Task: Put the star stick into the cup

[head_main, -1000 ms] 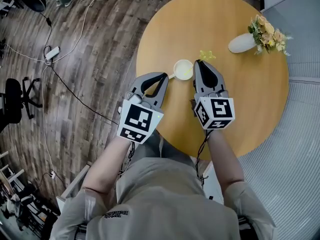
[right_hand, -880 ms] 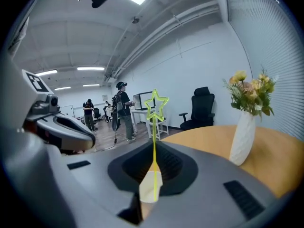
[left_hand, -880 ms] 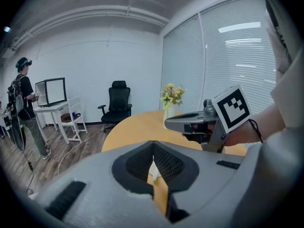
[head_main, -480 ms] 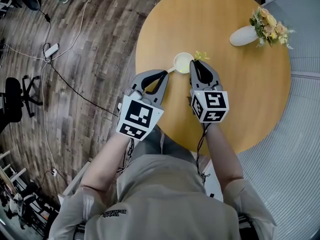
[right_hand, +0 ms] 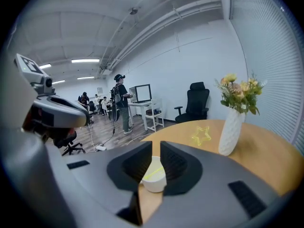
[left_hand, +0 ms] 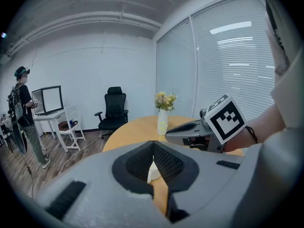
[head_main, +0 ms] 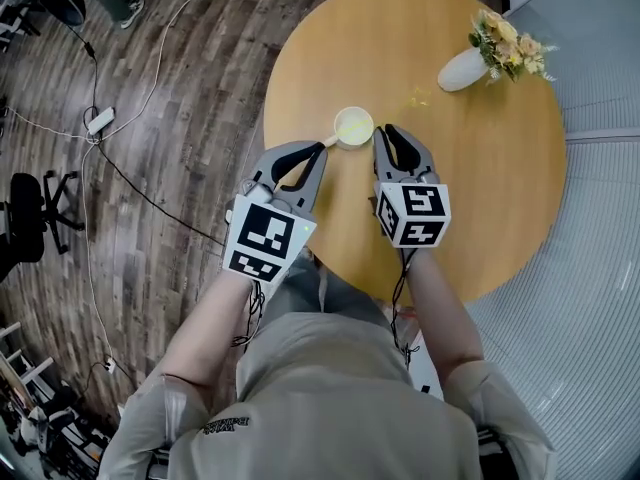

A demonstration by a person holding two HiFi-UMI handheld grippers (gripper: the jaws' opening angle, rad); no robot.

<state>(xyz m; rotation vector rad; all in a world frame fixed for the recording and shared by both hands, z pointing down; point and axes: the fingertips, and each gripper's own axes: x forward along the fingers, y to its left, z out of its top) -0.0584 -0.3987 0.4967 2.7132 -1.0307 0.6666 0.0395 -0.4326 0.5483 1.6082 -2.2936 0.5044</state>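
Surface: round wooden table [head_main: 480,168], bare apart from three items.
Star stick: yellow star stick [head_main: 420,96] lies flat on the table, outside the cup, between the cup and the vase and nearer the vase.
Cup: white cup [head_main: 354,126] stands upright near the table's left edge. A thin yellow line shows inside it; what it is cannot be told.
Vase: white vase [head_main: 460,70] with yellow flowers [head_main: 503,40] stands at the far right of the table.
Left gripper: left gripper [head_main: 320,151] has its jaw tips touching and holds nothing. It sits at the table edge just beside the cup.
Right gripper: right gripper [head_main: 384,134] has its jaws a narrow gap apart with nothing between them. Its tips are just beside the cup, apart from the star.
Floor: dark wood planks [head_main: 180,98] crossed by cables [head_main: 150,196].
Room: black office chair [left_hand: 114,110], desk with monitor [left_hand: 51,99], standing person [left_hand: 21,108], slatted blinds [left_hand: 228,65].
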